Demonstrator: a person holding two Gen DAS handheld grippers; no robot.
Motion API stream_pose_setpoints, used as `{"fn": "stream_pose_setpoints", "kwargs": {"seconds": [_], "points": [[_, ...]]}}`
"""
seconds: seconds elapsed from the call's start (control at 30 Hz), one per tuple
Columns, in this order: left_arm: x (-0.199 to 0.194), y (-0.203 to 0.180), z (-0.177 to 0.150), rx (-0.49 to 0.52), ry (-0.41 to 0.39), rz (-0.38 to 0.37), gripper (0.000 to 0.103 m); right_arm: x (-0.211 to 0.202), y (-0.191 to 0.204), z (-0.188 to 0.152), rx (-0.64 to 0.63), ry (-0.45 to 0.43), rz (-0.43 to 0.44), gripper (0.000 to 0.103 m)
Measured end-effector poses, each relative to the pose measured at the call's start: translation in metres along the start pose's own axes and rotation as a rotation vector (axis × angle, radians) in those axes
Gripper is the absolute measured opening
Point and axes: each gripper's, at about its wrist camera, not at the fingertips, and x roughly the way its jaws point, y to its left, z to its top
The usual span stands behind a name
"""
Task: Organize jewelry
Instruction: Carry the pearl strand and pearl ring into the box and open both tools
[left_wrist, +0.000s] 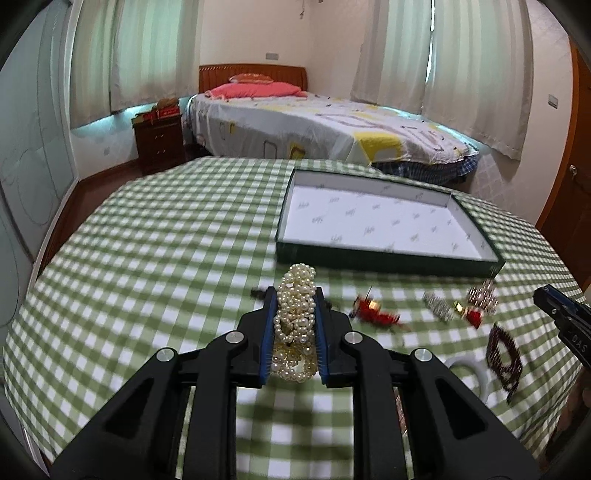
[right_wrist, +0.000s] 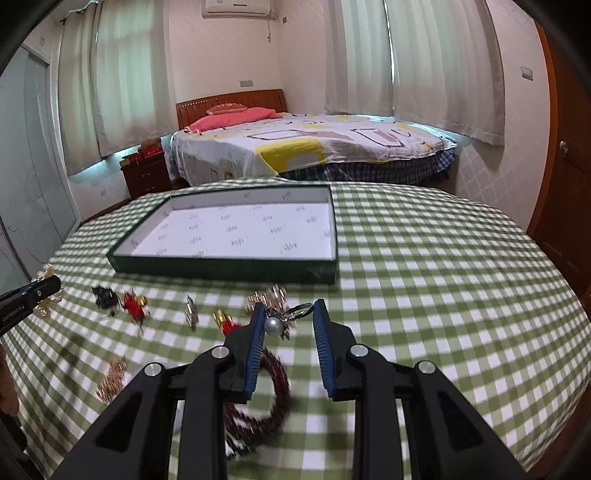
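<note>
— Left gripper (left_wrist: 295, 306)?
— Clamped tight on a bunched pearl strand (left_wrist: 295, 325), lifted above the green checked tablecloth (left_wrist: 147, 240).
— Further right on the cloth?
— Red tasselled piece (left_wrist: 376, 314), silver clip (left_wrist: 437, 306), dark beaded bracelet (left_wrist: 504, 354); all loose, in front of the shallow green tray (left_wrist: 388, 258), white-lined and bare inside.
— Right gripper (right_wrist: 290, 317)?
— Narrowed onto a silver ring with a pearl (right_wrist: 274, 325), band spanning both pads, held clear of the cloth, near the tray's front wall.

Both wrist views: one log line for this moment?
left gripper: shut on pearl bracelet | right gripper: shut on pearl ring | tray: empty
</note>
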Motion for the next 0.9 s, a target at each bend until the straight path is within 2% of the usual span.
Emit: {"fn": "stream_pose_setpoints", "kwargs": {"seconds": [0.2,0.37,0.47,0.67,0.8,0.9], "points": [[0.025,-0.018,0.039,0.013,-0.032,-0.054,0.019,0.017,0.004,0.033,-0.006,-0.035,0.028,0.027],[0.063,-0.037,0.066,0.018,-0.033,-0.09,0.019,0.057,0.001,0.059,-0.001,-0.006,0.047,0.027],[0.099,-0.047,0.078,0.023,0.007,-0.102,0.019,0.08,0.001,0.068,-0.015,0.019,0.045,0.027],[0.159,-0.049,0.078,0.006,0.145,-0.099,0.019,0.131,-0.001,0.069,-0.017,0.147,0.073,0.027],[0.182,-0.045,0.071,0.007,0.216,-0.09,0.019,0.145,0.001,0.065,-0.043,0.193,0.069,0.027],[0.187,-0.045,0.066,0.01,0.233,-0.092,0.021,0.151,0.001,0.061,-0.051,0.218,0.069,0.028]]}}
